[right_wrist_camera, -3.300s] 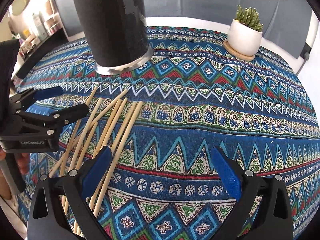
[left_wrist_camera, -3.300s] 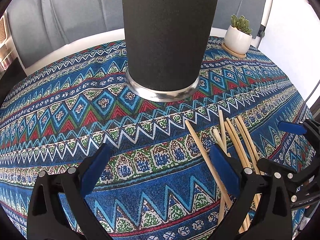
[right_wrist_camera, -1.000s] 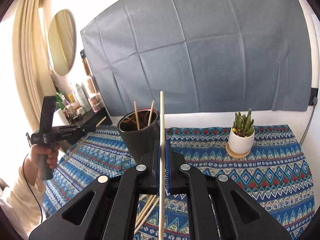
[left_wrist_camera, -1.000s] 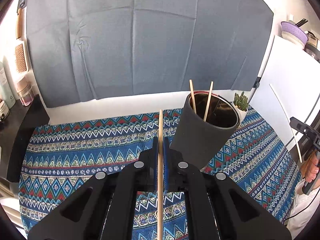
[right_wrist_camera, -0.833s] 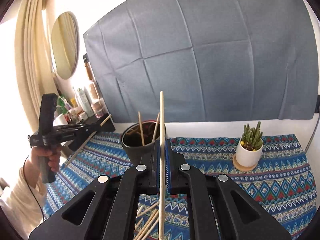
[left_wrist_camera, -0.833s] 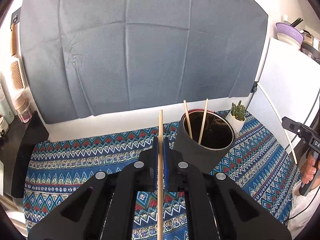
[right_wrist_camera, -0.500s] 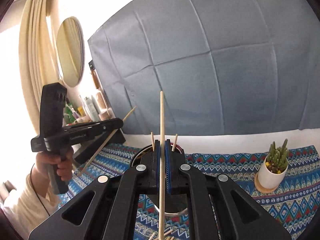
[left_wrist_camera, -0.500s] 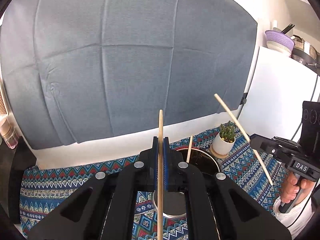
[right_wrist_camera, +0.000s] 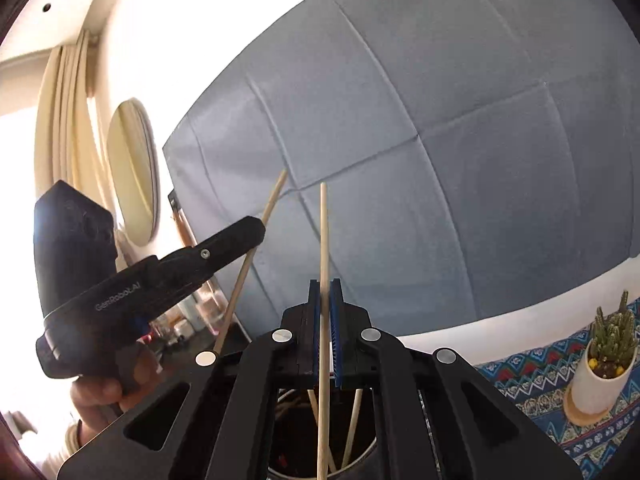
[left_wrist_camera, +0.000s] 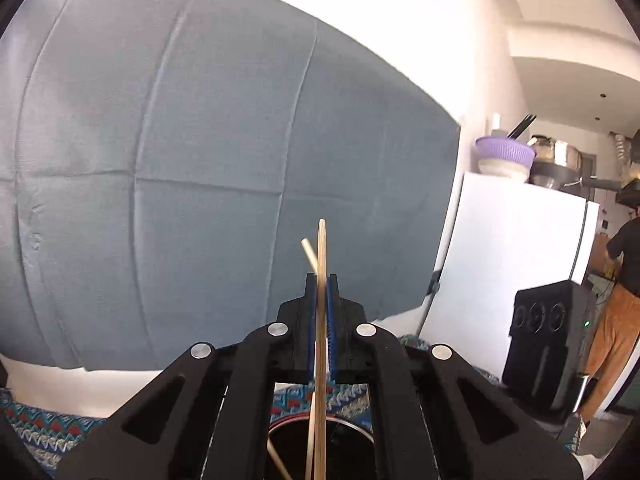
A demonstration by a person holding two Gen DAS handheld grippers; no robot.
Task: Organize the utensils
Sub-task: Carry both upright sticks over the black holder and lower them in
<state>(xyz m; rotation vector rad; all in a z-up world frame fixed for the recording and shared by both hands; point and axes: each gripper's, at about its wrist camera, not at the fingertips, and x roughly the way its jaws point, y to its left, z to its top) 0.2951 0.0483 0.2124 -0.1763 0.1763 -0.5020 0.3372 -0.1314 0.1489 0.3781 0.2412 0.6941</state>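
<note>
My left gripper (left_wrist_camera: 320, 280) is shut on a wooden chopstick (left_wrist_camera: 321, 340) that stands upright, its lower end over the mouth of the black utensil holder (left_wrist_camera: 288, 436) directly below. My right gripper (right_wrist_camera: 325, 284) is shut on a second upright chopstick (right_wrist_camera: 323, 240), also over the holder (right_wrist_camera: 368, 456), where two other sticks (right_wrist_camera: 352, 432) lean. In the right wrist view the left gripper (right_wrist_camera: 244, 236) sits close at the left with its chopstick (right_wrist_camera: 240, 280) slanting. The right chopstick's tip (left_wrist_camera: 307, 249) peeks just behind the left one.
A cactus in a white pot (right_wrist_camera: 604, 372) stands on the patterned blue tablecloth (right_wrist_camera: 540, 376) to the right. A grey backdrop (left_wrist_camera: 200, 180) hangs behind. A white fridge (left_wrist_camera: 512, 272), a black device (left_wrist_camera: 548, 340) and a person (left_wrist_camera: 620, 300) are at far right.
Both grippers have come together above the holder, and the left one has risen. The holder has slid under the fingers in both views and the two chopsticks now stand close to each other.
</note>
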